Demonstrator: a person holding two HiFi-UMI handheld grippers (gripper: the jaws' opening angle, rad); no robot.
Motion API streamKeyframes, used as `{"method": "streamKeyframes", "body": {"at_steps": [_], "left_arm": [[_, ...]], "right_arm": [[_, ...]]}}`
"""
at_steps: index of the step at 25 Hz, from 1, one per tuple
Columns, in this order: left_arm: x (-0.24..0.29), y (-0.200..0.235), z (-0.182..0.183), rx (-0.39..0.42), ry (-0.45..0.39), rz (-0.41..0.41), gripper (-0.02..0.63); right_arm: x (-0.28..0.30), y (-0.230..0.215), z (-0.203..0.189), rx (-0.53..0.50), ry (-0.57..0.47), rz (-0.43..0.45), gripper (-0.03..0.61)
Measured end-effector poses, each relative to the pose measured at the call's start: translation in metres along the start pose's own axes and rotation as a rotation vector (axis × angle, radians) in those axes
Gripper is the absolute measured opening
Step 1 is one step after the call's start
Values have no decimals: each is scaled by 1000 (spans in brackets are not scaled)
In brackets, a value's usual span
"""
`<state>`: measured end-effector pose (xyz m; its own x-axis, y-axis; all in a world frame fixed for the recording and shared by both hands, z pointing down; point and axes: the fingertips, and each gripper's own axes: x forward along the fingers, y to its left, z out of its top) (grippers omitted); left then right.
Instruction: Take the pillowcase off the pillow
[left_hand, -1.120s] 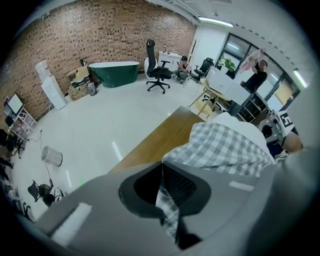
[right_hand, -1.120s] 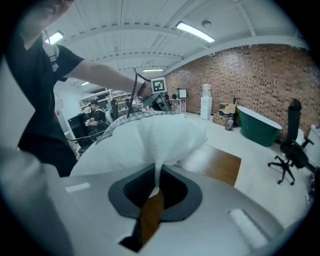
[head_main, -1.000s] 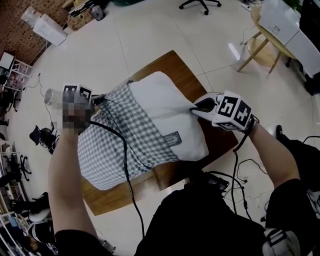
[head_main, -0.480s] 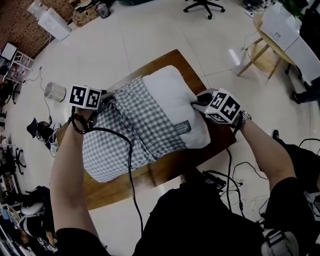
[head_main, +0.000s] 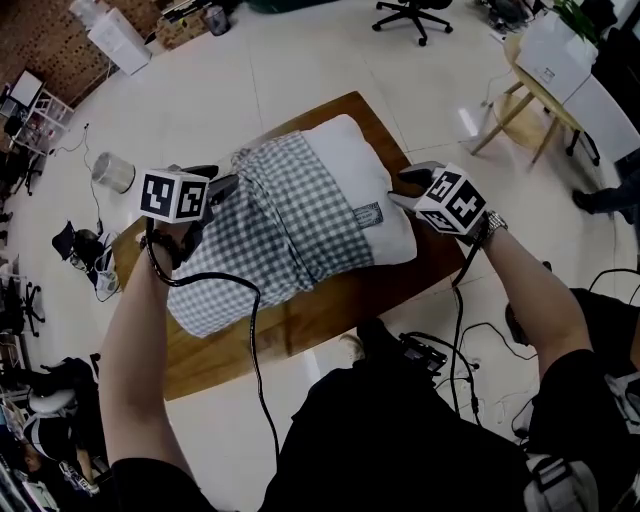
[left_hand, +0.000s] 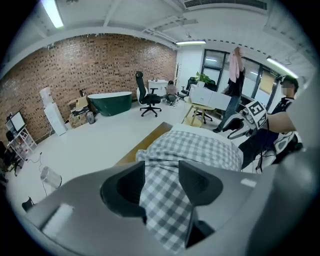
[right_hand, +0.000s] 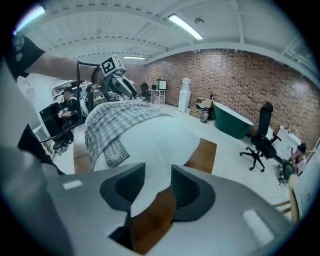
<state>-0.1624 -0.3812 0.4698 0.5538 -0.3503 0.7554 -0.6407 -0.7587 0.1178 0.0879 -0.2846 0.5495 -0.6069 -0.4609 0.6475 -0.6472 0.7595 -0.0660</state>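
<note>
A white pillow (head_main: 350, 165) lies on the wooden table (head_main: 300, 330), its left part still inside the grey checked pillowcase (head_main: 255, 240). My left gripper (head_main: 222, 188) is at the case's bunched far-left edge. Its jaws have just been opening, and in the left gripper view (left_hand: 161, 172) a strip of checked cloth (left_hand: 165, 200) lies loosely between them. My right gripper (head_main: 405, 190) is at the pillow's bare right corner. Its jaws have just been opening too, and the white corner (right_hand: 145, 192) lies loose between the right gripper's (right_hand: 157, 175) jaws.
A cloth label (head_main: 368, 215) marks the case's open edge. On the floor stand a clear bin (head_main: 112, 172) at the left, an office chair (head_main: 415, 12) at the back and a wooden stool (head_main: 520, 100) at the right. Cables (head_main: 440, 350) trail near the table's front.
Both pairs of jaws have parted from their grips. The left gripper has lifted and moved right, towards the pillow. The right gripper has shifted slightly at the pillow's corner.
</note>
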Motion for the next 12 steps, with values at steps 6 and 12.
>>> {"method": "streamKeyframes", "body": {"at_steps": [6,12], "left_arm": [[-51,-40,-33,7,-64,-19,215],[-77,-110,-47,26,-143,-70,215]], "right_arm": [[-18,69,9,-33,-5,-1,178],[-37,109,-1,-66,10,-22,207]]}}
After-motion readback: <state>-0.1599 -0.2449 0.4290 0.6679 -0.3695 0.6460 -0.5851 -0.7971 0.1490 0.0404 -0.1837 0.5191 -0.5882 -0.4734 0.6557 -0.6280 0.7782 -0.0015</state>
